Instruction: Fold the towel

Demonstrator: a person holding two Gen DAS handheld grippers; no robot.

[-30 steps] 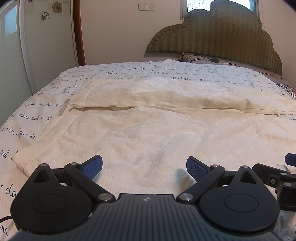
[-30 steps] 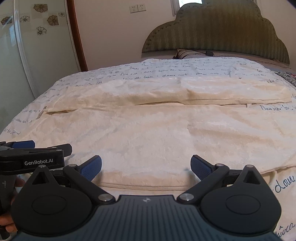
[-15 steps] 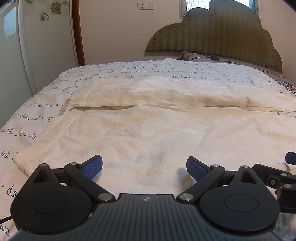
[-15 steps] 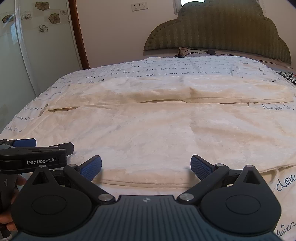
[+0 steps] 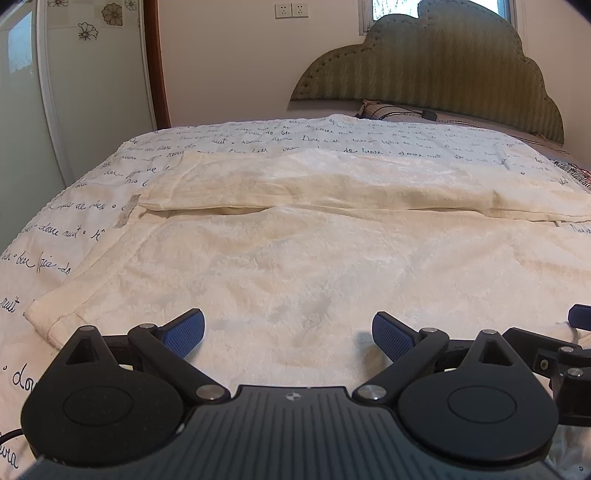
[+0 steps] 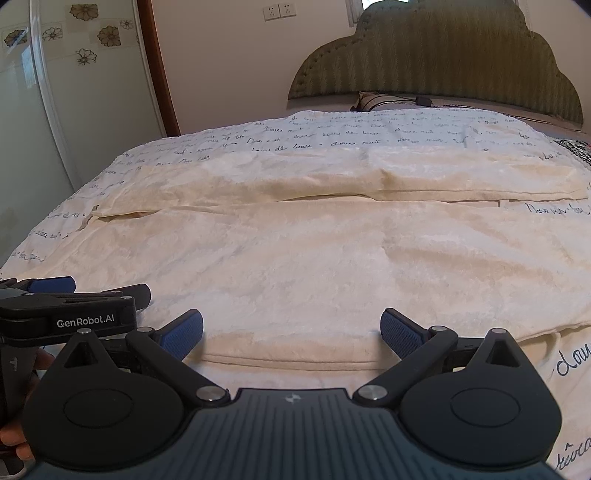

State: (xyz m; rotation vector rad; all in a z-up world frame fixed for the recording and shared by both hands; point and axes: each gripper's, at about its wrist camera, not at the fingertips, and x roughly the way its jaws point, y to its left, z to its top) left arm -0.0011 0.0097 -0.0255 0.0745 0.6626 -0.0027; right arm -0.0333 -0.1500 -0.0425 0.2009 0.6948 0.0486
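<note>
Both tongs were spread wide with nothing between their blue pads. Left tongs (image 5: 288, 334) hovered low over the near part of the towel (image 5: 314, 266), pads apart and not touching the cloth as far as could be told. Right tongs (image 6: 291, 332) sat just over the towel's near hem, also released, the folded edge running between the two fingers.

Towel: cream, textured, lying spread across the bed (image 5: 55, 229). Its far strip was turned back toward the near side, making a doubled band (image 5: 332, 188) across the width, with a dark gap under the fold at the left end. Near left corner (image 5: 40, 314) lay flat on the bedspread. In the right wrist view the near right corner (image 6: 554, 325) drooped a little over the bedspread.

Bedspread: white with dark handwritten script, visible on both sides of the towel and beyond it.

Left tongs showed at the left edge of the right wrist view (image 6: 51, 291), a black body marked "GenRobot.AI", close beside the right tongs; part of a hand (image 6: 14, 439) gripped its handle below. Right tongs showed at the right edge of the left wrist view (image 5: 576, 317), only one blue tip plain.

Beyond the bed: a padded green headboard (image 5: 436, 62) with a scalloped top, a pillow (image 5: 373, 109) at its foot, two wall sockets (image 5: 291, 10), and a glass panel with flower decals (image 6: 85, 37) to the left.
</note>
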